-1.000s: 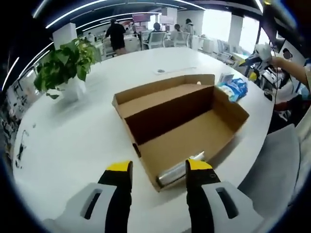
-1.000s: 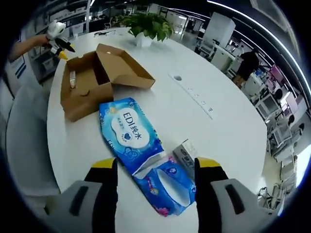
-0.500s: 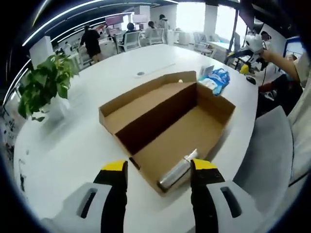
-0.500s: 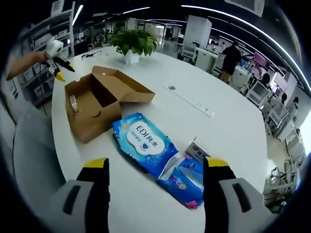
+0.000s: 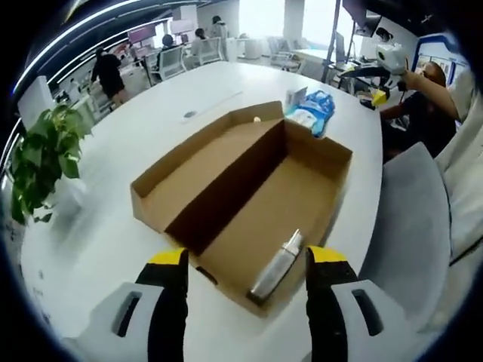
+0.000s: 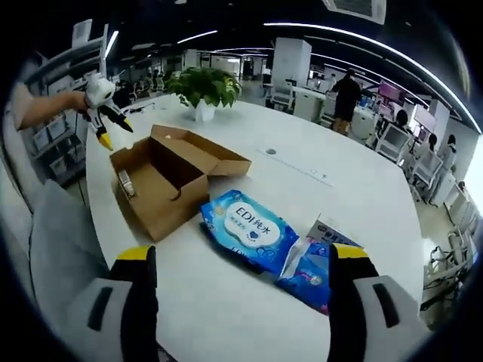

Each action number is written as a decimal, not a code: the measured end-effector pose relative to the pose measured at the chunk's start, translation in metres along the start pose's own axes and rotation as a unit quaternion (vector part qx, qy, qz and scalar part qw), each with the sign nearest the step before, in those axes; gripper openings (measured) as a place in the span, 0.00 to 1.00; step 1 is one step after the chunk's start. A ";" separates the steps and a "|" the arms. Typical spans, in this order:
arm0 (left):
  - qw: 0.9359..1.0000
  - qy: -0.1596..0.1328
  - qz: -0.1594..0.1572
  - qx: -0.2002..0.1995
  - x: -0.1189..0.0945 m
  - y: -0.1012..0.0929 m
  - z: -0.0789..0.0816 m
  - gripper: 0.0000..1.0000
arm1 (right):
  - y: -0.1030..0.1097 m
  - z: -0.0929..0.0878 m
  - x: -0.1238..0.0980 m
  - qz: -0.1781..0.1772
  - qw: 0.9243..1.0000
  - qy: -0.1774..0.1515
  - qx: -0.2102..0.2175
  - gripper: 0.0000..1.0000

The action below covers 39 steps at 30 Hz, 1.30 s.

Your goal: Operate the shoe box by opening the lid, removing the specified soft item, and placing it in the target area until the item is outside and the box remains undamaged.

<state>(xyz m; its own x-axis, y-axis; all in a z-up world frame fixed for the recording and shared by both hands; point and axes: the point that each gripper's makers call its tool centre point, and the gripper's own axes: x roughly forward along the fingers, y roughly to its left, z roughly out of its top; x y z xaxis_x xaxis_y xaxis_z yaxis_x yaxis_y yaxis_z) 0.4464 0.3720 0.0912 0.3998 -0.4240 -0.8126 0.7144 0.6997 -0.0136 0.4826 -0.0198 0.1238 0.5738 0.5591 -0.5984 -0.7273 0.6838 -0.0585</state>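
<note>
**Wipes pack out on the tabletop, shoe box open**

The blue wet-wipes pack [image 6: 251, 235] lies flat at centre of the right gripper view, its long axis running from upper left to lower right, printed face up; in the left gripper view it sits small at upper right, just beyond the box's far corner. Touching its lower-right end are a second blue soft pack [image 6: 311, 273] and a small white carton [image 6: 332, 232].

The cardboard shoe box [image 5: 249, 204] stands open left of centre, lid folded back flat, its long axis running from lower left to upper right. A silvery wrapped tube [image 5: 276, 265] lies inside near the bottom edge.

All rest on a white oval tabletop [image 6: 347, 188] in an open-plan office; a potted plant [image 6: 201, 89] stands at the far end. A grey chair [image 5: 411, 226] flanks the tabletop edge. Bare surface surrounds the pack.

The left claw [image 5: 246, 264] and right claw [image 6: 241, 260] are both spread, holding nothing.
</note>
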 end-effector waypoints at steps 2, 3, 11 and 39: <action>1.000 0.009 -0.006 0.008 0.003 0.000 0.000 0.65 | 0.005 0.000 -0.002 -0.001 1.000 -0.006 0.008 0.94; 1.000 0.014 -0.011 0.015 0.004 0.000 0.000 0.65 | 0.009 0.001 -0.003 0.001 1.000 -0.009 0.011 0.96; 0.995 0.042 -0.052 0.075 0.014 -0.005 0.004 0.66 | 0.027 0.002 -0.010 -0.001 1.000 -0.019 0.007 0.96; 0.951 0.151 -0.158 0.218 0.068 -0.024 -0.013 0.67 | 0.061 0.003 -0.027 -0.016 0.999 -0.032 0.025 0.96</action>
<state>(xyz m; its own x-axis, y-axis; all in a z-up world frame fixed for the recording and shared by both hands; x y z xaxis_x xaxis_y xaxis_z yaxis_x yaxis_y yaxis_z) 0.4489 0.3334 0.0284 -0.0099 -0.3422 -0.9396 0.9681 0.2320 -0.0947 0.4233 0.0083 0.1390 0.6213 0.5639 -0.5441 -0.6891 0.7238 -0.0366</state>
